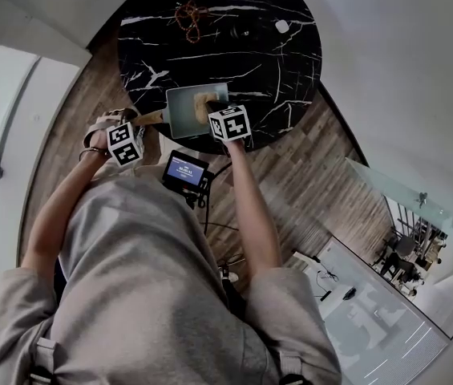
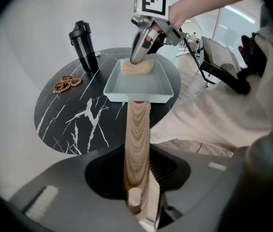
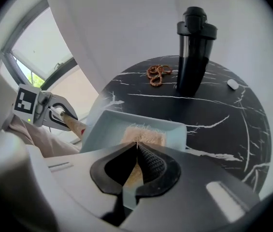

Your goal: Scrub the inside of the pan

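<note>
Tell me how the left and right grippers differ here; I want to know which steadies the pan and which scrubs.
The left gripper is shut on the wooden handle of the pan, out past the table edge; the right gripper is shut on the tan scrub pad inside the pan. The left gripper lies along the handle; the right gripper points steeply down. So left likely steadies, right scrubs. Both grip something.

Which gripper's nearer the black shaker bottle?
Right. Right gripper holds the scrub pad in the pan, shaker bottle beyond it; left gripper holds the pan's handle off the table edge.
</note>
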### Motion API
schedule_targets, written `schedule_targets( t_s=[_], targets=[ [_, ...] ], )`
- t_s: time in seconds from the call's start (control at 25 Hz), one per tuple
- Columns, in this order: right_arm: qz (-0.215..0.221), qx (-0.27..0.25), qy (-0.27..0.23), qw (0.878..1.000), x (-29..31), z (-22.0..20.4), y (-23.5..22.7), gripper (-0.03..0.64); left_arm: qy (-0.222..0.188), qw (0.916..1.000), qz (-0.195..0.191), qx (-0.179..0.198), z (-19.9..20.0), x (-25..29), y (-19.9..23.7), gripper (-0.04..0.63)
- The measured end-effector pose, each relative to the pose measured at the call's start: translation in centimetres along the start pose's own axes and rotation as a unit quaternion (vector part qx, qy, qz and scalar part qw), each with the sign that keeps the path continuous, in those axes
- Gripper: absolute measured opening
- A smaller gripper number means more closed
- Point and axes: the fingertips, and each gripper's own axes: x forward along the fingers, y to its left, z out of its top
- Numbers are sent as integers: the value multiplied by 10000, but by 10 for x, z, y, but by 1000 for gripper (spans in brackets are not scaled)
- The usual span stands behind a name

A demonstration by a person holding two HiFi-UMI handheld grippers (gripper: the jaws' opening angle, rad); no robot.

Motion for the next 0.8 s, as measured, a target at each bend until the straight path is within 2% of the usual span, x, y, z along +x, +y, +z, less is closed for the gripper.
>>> schedule_targets(
  t_s=[0.16, 0.28, 0.52, 0.8],
  targets=[
    [-535, -234, 258, 9980, 4, -4, -25, 23, -8, 10000, -18, -10, 1, 0, 0, 121],
    [-729, -247, 367, 9964, 10, -7, -35, 23, -14, 10000, -22, -12, 2, -1, 0, 121],
    [-670, -77, 469, 9966, 22, -12, -34, 23, -41, 10000, -69, -41, 1, -2, -1, 121],
    [-371, -93, 564, 9977, 28, -6, -15, 23, -61, 9999, -122, -73, 1, -1, -2, 117]
  ],
)
